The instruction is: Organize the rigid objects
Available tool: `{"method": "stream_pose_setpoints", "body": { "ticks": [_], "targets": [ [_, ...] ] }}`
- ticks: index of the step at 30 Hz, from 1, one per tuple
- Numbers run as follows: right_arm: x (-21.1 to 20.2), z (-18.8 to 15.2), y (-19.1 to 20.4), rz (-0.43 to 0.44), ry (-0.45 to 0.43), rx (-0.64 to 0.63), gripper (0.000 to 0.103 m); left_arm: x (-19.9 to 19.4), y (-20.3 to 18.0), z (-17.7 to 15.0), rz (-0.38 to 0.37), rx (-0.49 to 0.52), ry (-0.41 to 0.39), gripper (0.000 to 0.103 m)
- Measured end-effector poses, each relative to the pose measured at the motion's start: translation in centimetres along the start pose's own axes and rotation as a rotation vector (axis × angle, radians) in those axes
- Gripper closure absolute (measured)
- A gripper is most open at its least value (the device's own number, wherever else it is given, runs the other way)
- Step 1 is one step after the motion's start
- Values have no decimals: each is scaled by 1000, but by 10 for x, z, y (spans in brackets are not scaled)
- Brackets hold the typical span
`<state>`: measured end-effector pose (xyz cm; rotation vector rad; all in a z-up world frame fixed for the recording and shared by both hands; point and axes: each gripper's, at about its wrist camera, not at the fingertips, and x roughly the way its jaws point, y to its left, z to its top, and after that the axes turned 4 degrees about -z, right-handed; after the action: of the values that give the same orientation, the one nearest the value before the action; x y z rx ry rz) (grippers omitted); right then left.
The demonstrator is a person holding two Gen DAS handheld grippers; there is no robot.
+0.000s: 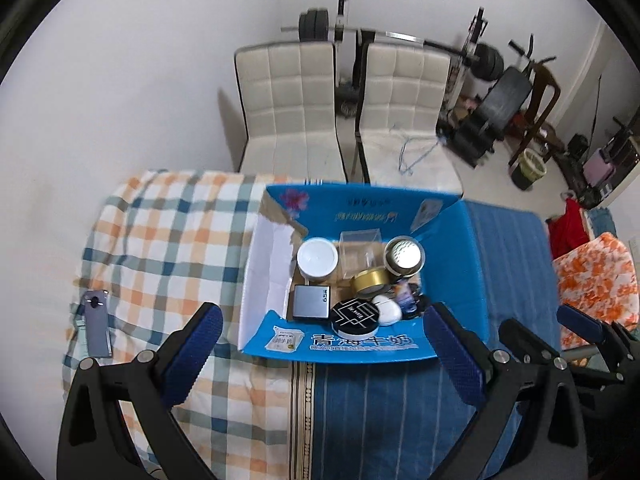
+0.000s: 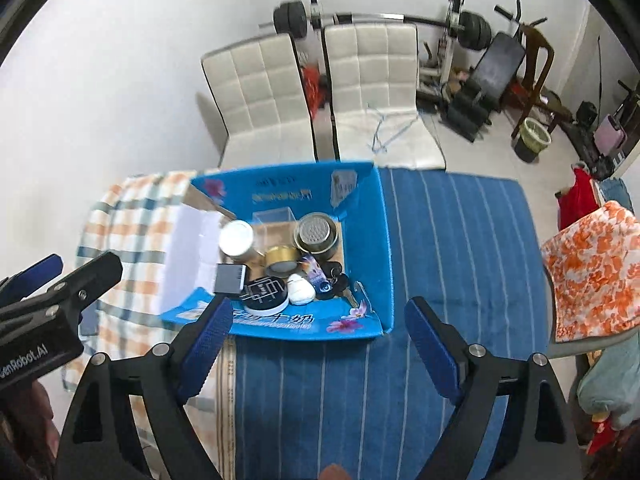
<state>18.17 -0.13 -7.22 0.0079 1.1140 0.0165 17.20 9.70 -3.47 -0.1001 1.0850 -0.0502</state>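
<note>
A blue cardboard box (image 1: 452,248) (image 2: 368,240) stands open on the cloth-covered table. It holds a white round jar (image 1: 317,258), a clear plastic box (image 1: 359,240), a metal tin (image 1: 404,255), a gold tape roll (image 1: 370,280), a grey square charger (image 1: 311,302), a black round case (image 1: 355,316), a white earbud case (image 1: 387,310) and keys (image 2: 338,280). A grey flat device (image 1: 97,322) lies on the plaid cloth at the left. My left gripper (image 1: 324,336) is open and empty, just in front of the box. My right gripper (image 2: 320,328) is open and empty, before the box's front flap.
Plaid cloth (image 1: 160,240) covers the table's left, blue striped cloth (image 2: 460,260) the right. Two white chairs (image 1: 292,112) (image 1: 404,112) stand behind the table. Gym equipment (image 1: 500,92) fills the back right. An orange-patterned cloth (image 2: 592,272) lies at the right.
</note>
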Motion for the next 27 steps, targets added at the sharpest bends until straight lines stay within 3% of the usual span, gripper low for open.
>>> {"method": "stream_pose_setpoints", "body": {
  "ticks": [5, 14, 27],
  "targets": [
    [-57, -8, -4, 7, -64, -11, 13, -50, -8, -7, -22, -2, -51, 0],
    [-122, -23, -5, 23, -124, -38, 12, -89, -17, -24, -12, 12, -69, 0],
    [-130, -19, -14, -41, -145, -21, 12, -107, -14, -31, 4, 1, -102, 0]
  ]
}}
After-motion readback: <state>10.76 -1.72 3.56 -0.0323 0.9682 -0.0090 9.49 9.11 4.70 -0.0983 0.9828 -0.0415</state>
